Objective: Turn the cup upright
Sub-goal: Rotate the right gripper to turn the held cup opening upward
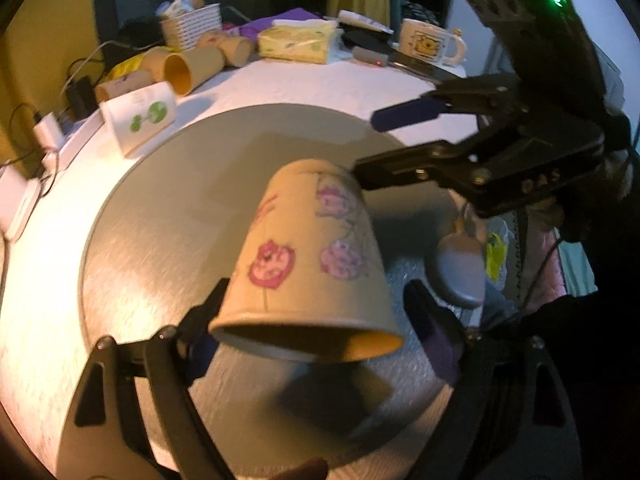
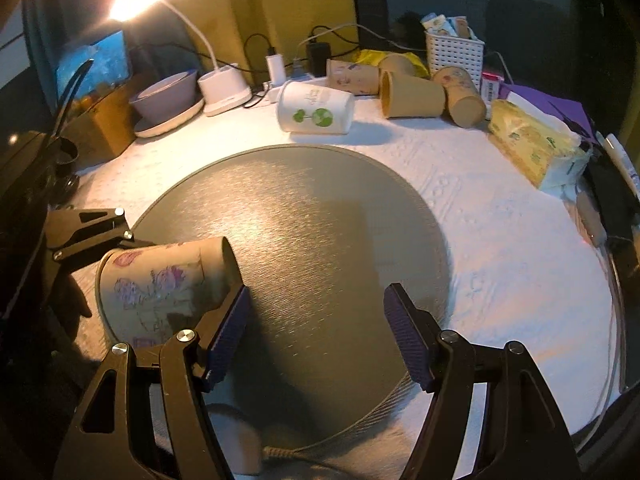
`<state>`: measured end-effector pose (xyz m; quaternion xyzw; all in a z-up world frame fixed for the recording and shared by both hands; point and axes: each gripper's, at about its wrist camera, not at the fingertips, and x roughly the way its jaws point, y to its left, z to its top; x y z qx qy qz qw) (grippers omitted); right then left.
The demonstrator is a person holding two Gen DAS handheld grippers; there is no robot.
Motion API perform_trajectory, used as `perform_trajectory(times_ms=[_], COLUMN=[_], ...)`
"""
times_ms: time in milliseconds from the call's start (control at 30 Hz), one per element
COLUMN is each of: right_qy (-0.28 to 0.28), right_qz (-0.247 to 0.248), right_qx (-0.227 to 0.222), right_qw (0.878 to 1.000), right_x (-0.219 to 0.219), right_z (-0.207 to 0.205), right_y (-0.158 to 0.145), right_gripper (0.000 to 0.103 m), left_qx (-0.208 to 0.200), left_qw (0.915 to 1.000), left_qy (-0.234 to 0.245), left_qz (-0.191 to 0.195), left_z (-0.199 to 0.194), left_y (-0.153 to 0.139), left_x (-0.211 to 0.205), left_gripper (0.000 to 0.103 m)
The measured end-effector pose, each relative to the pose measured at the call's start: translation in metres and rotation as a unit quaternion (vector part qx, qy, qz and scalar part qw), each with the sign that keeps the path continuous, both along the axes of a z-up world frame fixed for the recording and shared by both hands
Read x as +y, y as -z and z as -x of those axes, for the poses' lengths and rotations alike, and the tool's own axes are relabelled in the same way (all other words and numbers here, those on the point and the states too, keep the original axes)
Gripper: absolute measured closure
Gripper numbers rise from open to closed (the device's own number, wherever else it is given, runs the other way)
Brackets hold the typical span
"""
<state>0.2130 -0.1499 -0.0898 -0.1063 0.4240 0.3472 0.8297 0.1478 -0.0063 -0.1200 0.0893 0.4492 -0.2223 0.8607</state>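
A tan paper cup with pink flowers sits between my left gripper's fingers, tilted, its open mouth toward the camera and its base pointing away, lifted above the round grey mat. The left gripper is shut on its rim end. In the right wrist view the same cup lies sideways at the left, held by the left gripper's black fingers. My right gripper is open and empty over the mat; in the left wrist view it hovers just beyond the cup's base.
At the back of the table lie a white cup with green print, several tan cups, a tissue pack, a white basket, a bowl, a lamp base, chargers and cables. A cartoon mug stands far right.
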Motion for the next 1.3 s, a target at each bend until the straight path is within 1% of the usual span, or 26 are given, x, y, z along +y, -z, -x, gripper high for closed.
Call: perform_trajectory(times_ms=[200,367,567,700,800,933,1067,1233,1300], right_qy=[-0.012,-0.027,-0.044,-0.076,-0.121,-0.191,-0.245,-0.274,-0.278], right_qz=[0.003,0.008,0.01,0.021,0.037,0.044,0.057,0.085,0.095], right_qx=[-0.002,-0.007,-0.023,-0.04,-0.064,-0.09,-0.093,-0.085,-0.083], right_qw=[1.0,1.0,0.999,0.996,0.99,0.976,0.963,0.954,0.952], right_x=[0.005,0.013,0.024,0.039,0.059,0.094,0.129,0.155,0.16], right_z=[0.014,0.024,0.024,0.018,0.015,0.012,0.007,0.002,0.001], right_y=[-0.003,-0.005,-0.015,-0.022,-0.027,-0.032,-0.031,-0.023,-0.02], right_gripper=[0.03,0.03,0.03,0.03,0.03,0.029,0.028,0.028,0.028], left_qx=[-0.005,-0.012,-0.022,-0.025,-0.024,-0.023,-0.025,-0.028,-0.03], left_qw=[0.9992,0.9971,0.9918,0.988,0.9852,0.9798,0.9714,0.9604,0.9575], left_qy=[-0.039,-0.075,-0.125,-0.15,-0.166,-0.192,-0.226,-0.263,-0.27], left_qz=[0.004,0.008,0.019,0.027,0.034,0.051,0.069,0.089,0.096], left_z=[0.014,0.018,0.01,0.005,0.005,0.005,0.007,0.011,0.012], left_y=[-0.002,-0.002,-0.005,-0.005,-0.003,-0.002,-0.004,-0.004,-0.004], left_x=[0.018,0.034,0.052,0.065,0.075,0.092,0.114,0.14,0.146], left_gripper=[0.017,0.017,0.017,0.017,0.017,0.017,0.017,0.017,0.017])
